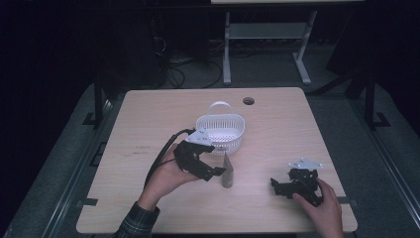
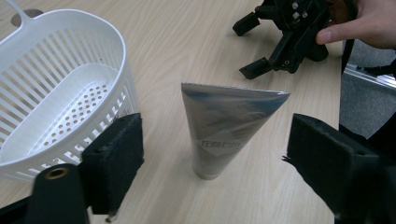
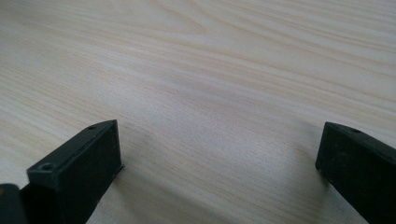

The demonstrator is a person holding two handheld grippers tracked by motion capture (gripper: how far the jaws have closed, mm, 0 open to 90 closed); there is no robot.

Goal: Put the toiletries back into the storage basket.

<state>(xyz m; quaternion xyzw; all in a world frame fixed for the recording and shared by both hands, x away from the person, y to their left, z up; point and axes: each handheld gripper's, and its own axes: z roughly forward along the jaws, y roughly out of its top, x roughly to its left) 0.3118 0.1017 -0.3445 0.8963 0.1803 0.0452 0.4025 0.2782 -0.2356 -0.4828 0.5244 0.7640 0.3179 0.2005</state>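
A grey-white tube (image 1: 227, 171) (image 2: 219, 130) stands upright on its cap on the wooden table (image 1: 148, 129), crimped end up. My left gripper (image 1: 218, 171) (image 2: 215, 140) is open. Its jaws stand wide to either side of the tube and the pads do not touch it. Just behind and to the left stands a white slotted basket (image 1: 220, 130) (image 2: 70, 93) with a handle, nothing inside it. Near the table's front right my right gripper (image 1: 275, 186) (image 3: 219, 149) rests low, open over bare wood; it also appears at the top of the left gripper view (image 2: 247, 46), held by a hand.
A round cable hole (image 1: 248, 101) sits near the table's far edge. Beyond the table, the white legs of another desk (image 1: 227, 54) and cables lie on the dark floor. The table's right edge (image 1: 337, 173) runs close to my right gripper.
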